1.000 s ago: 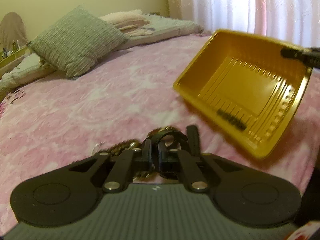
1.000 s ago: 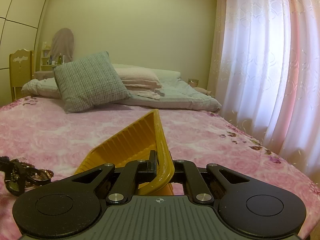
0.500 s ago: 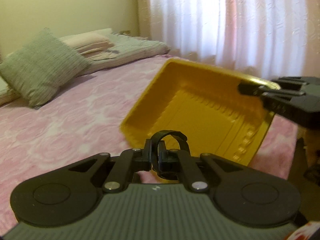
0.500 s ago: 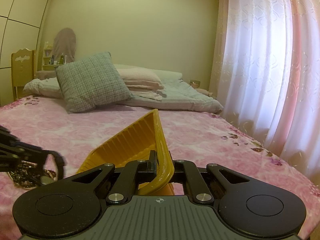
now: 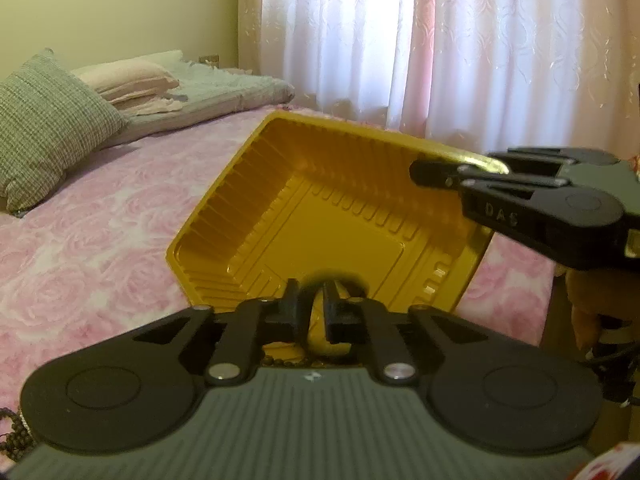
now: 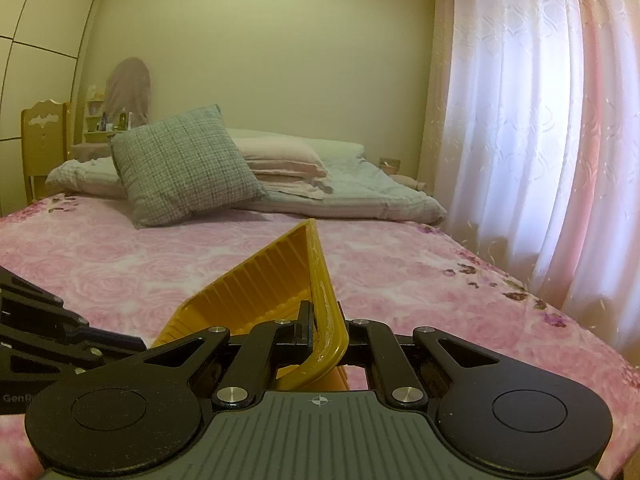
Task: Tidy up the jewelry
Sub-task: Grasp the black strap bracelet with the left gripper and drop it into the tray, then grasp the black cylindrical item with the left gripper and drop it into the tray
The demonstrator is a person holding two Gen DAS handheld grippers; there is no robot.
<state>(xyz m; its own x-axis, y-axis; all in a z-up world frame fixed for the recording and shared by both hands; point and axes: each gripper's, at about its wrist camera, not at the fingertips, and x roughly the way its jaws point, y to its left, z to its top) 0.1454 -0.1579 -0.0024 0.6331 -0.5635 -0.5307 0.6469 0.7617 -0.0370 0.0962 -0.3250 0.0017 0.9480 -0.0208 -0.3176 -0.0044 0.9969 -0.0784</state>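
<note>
A yellow plastic tray (image 5: 320, 208) is tilted up on the pink bedspread, its hollow facing my left gripper. My right gripper (image 6: 324, 322) is shut on the tray's rim (image 6: 328, 312); in the left wrist view it (image 5: 424, 172) reaches in from the right. My left gripper (image 5: 311, 286) hovers at the tray's near edge with its jaws opening. Yellow tray shows through the gap. A black band (image 5: 352, 286) is a blurred arc at the fingertips, no longer pinched. Its fingers (image 6: 100, 336) enter the right wrist view low on the left.
Brown beads (image 5: 12, 436) lie on the bedspread (image 5: 100, 240) at the bottom left, and a strand (image 5: 280, 360) shows under my left gripper. A green cushion (image 6: 184, 168) and folded bedding (image 6: 288, 160) sit at the bed's head. Curtains (image 6: 540, 140) hang along the right side.
My left gripper swung right from the jewelry on the bed to the tray's mouth, carrying the black band. Its jaws have now parted. The right gripper and tray stayed put.
</note>
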